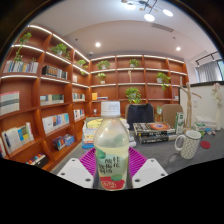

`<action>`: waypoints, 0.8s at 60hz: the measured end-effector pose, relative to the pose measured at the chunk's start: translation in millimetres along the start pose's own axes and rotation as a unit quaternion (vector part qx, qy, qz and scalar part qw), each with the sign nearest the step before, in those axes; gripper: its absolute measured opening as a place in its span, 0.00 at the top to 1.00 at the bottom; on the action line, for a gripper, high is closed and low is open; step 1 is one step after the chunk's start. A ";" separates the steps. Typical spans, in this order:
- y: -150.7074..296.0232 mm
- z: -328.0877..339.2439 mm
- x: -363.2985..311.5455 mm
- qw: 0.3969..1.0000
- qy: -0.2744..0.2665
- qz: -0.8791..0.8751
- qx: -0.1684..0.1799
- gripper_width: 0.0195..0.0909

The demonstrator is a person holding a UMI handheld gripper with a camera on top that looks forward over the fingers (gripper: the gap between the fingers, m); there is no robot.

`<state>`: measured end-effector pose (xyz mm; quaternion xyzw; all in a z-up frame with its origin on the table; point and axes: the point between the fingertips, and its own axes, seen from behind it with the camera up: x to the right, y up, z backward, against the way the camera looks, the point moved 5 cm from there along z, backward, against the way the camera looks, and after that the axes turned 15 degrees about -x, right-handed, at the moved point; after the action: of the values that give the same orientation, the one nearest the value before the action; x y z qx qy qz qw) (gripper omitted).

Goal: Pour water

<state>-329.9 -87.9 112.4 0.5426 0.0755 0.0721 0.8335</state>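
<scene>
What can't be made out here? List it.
All in the gripper view:
- Bottle: its base drops below the fingers, cut off by the edge.
- Bottle's label: print too small to read.
- Mug: contents hidden by its wall.
- Grip: the bottle covers the pads, so contact is unclear.
- Books on the table: titles too small.

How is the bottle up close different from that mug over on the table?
The bottle is translucent plastic with a pink and green label; the mug is pale and opaque. The bottle stands between the tool's fingers; the mug stands apart, beyond them, untouched. The mug has a handle; the bottle has none. Both are upright.
</scene>
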 end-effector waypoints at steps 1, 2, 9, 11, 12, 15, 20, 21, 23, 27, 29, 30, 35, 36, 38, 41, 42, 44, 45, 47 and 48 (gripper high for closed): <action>0.5 -0.3 1.2 1.000 0.000 -0.004 -0.002 0.74; 1.2 -0.4 2.8 1.000 0.001 -0.009 -0.003 0.74; 8.8 -3.8 22.2 0.997 0.014 -0.081 -0.006 0.74; 14.4 -5.3 28.5 0.993 0.026 -0.115 -0.004 0.73; 17.6 -6.0 32.4 0.991 0.031 -0.133 -0.001 0.74; 30.2 -4.5 40.7 0.981 0.044 -0.191 0.005 0.74; 45.5 -9.5 67.5 0.953 0.078 -0.292 0.032 0.74; 48.7 -10.1 72.8 0.944 0.087 -0.316 0.039 0.73; 55.1 -11.1 83.5 0.922 0.107 -0.368 0.050 0.73; 70.7 -12.2 106.0 0.875 0.140 -0.454 0.088 0.74; 75.6 -13.4 117.5 0.845 0.159 -0.500 0.103 0.73; 78.6 -13.5 122.5 0.830 0.169 -0.520 0.110 0.73; 90.2 -14.2 146.7 0.761 0.198 -0.600 0.143 0.74; 91.2 -15.8 150.6 0.749 0.204 -0.614 0.146 0.74; 93.5 -18.8 159.3 0.726 0.211 -0.636 0.154 0.74; 96.9 -13.4 166.7 0.696 0.219 -0.666 0.158 0.74; 99.1 -20.8 172.8 0.685 0.223 -0.675 0.159 0.74; 101.4 -24.0 179.1 0.665 0.231 -0.691 0.161 0.74; 102.7 -25.1 181.7 0.655 0.236 -0.699 0.163 0.74; 105.4 -27.7 186.7 0.632 0.248 -0.715 0.166 0.74; 106.3 -20.3 187.7 0.619 0.252 -0.725 0.166 0.74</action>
<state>-154.5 10.8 192.7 0.4016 0.6620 -0.4354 0.4593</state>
